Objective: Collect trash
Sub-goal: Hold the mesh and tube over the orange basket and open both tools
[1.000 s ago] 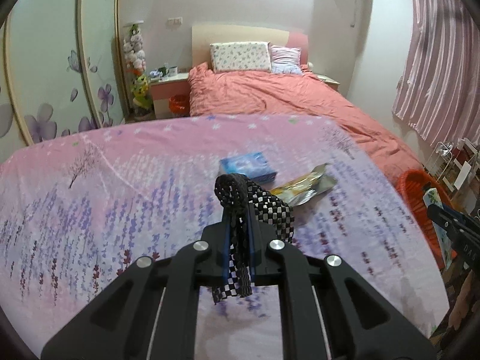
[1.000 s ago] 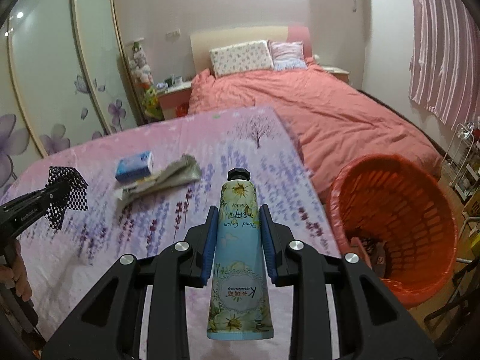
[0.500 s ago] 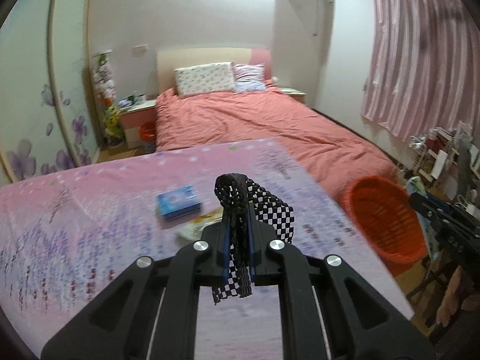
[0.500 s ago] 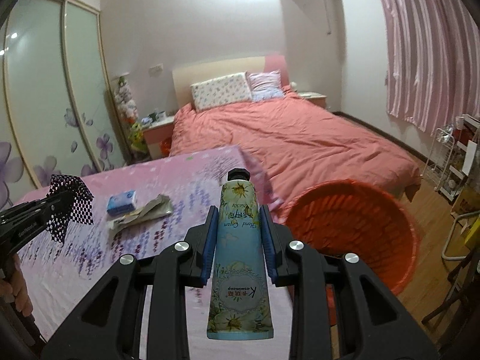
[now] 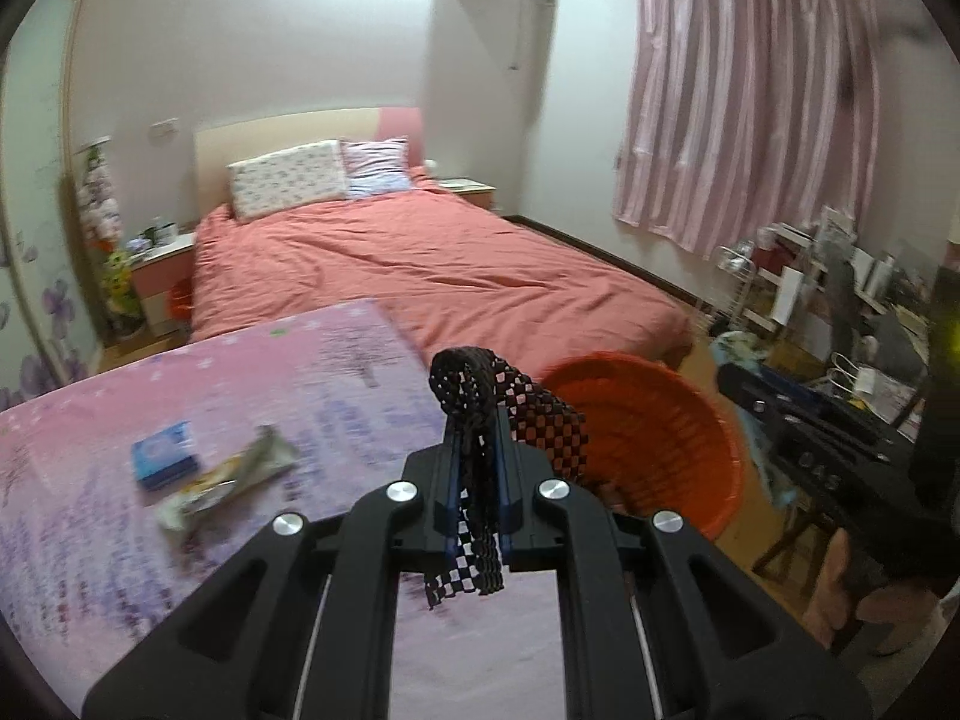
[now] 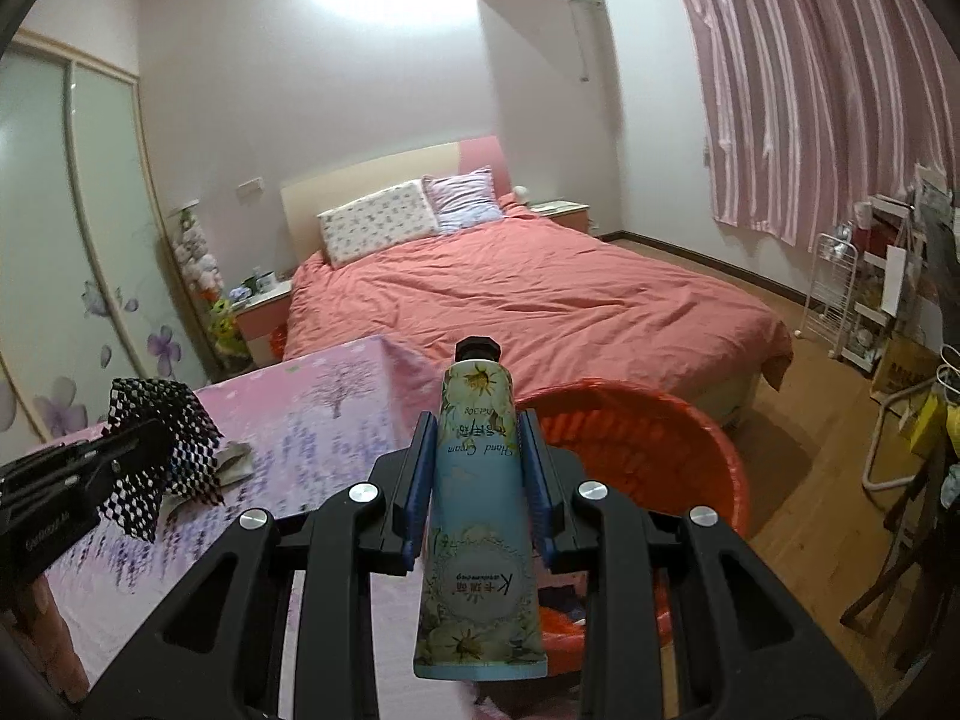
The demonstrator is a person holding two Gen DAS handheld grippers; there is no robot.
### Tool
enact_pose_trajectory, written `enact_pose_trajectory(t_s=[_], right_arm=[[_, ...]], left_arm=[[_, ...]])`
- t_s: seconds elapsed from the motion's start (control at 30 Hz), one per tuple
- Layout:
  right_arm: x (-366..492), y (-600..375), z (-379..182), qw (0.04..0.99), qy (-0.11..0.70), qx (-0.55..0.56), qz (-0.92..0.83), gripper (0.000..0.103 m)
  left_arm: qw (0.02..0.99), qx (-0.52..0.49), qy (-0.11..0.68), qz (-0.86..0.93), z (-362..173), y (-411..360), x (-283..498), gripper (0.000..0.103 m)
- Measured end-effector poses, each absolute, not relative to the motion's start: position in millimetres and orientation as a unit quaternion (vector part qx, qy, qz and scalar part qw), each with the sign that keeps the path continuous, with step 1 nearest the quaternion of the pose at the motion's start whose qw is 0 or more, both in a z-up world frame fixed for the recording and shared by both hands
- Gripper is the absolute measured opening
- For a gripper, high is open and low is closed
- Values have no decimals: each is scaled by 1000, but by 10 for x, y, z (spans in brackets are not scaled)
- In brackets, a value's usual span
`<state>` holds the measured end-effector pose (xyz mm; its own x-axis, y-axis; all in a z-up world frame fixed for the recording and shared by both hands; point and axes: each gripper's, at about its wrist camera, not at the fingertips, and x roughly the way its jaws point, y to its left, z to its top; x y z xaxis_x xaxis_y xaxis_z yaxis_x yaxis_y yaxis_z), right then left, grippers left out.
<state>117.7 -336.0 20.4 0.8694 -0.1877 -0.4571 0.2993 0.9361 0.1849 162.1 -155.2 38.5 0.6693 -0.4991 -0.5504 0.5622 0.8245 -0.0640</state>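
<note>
Flanking an orange basket [image 6: 648, 450] beside the table [image 5: 120, 540], left gripper [image 5: 477, 468] clamps checkered mesh [image 5: 474, 420]; right gripper [image 6: 477, 468] clamps a hand-cream tube [image 6: 477, 510].

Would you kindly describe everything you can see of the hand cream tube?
The hand cream tube is a soft-looking tube, pale blue with cream daisy prints, printed "Hand Cream", with a small black cap at its far end and a flat crimped end nearest the camera. It lies along the right gripper, clamped by its blue-padded fingers on either side. It is held in the air, with the orange basket beyond and below.
</note>
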Motion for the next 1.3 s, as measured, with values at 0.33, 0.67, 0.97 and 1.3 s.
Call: enact_pose_trajectory(t_s=[0.33, 0.67, 0.97, 1.3], right_arm=[[1251, -3800, 2, 949, 227, 158, -148, 28], [1271, -3986, -110, 944, 231, 179, -153, 28], [1449, -4213, -298, 933, 255, 211, -140, 37], [1383, -4026, -331, 932, 272, 190, -148, 51]], left_arm=[[887, 75, 302, -341, 101, -2337, 1739, 10], [872, 86, 325, -355, -168, -2725, 1905, 10], [862, 84, 366, -341, -488, -2851, 2156, 42], [881, 94, 365, -285, -560, -2359, 2301, 61]])
